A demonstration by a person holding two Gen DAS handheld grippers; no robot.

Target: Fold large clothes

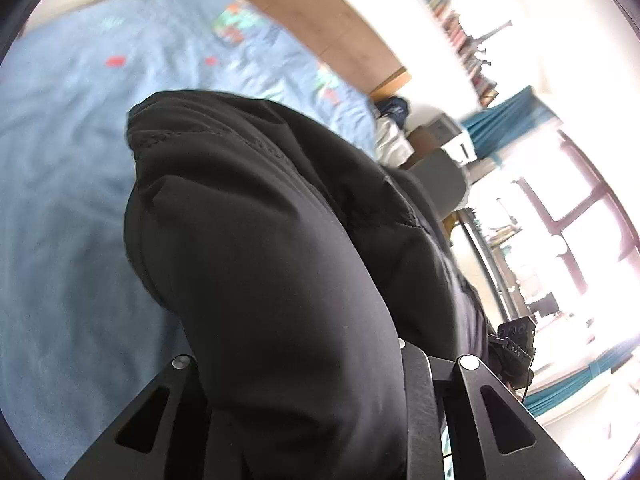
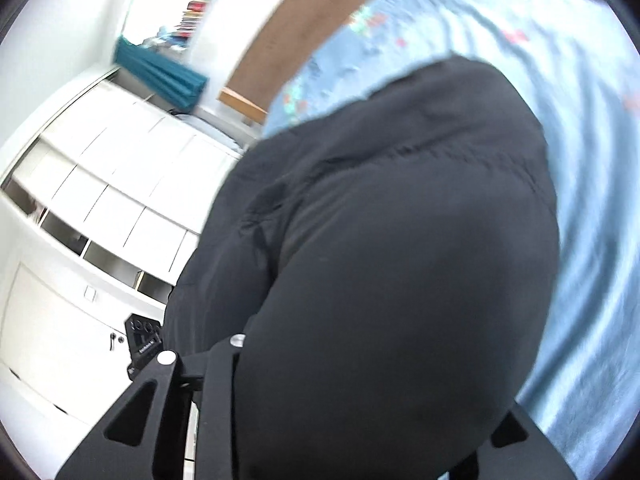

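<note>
A large black garment (image 1: 272, 240) hangs in the air above a bed with a light blue cover (image 1: 60, 168). My left gripper (image 1: 320, 364) is shut on one part of the garment, and the cloth drapes over its fingers and hides the tips. My right gripper (image 2: 320, 364) is shut on another part of the same garment (image 2: 380, 240), which bulges out in front of the camera. The other gripper's body shows past the cloth in each view (image 1: 516, 340) (image 2: 142, 344). The blue cover (image 2: 560, 128) lies beyond the garment.
A brown wooden headboard (image 1: 320, 12) stands behind the bed. A bright window with teal curtains (image 1: 516, 120) and a desk are to the right in the left wrist view. White cupboards and drawers (image 2: 92, 208) fill the left of the right wrist view.
</note>
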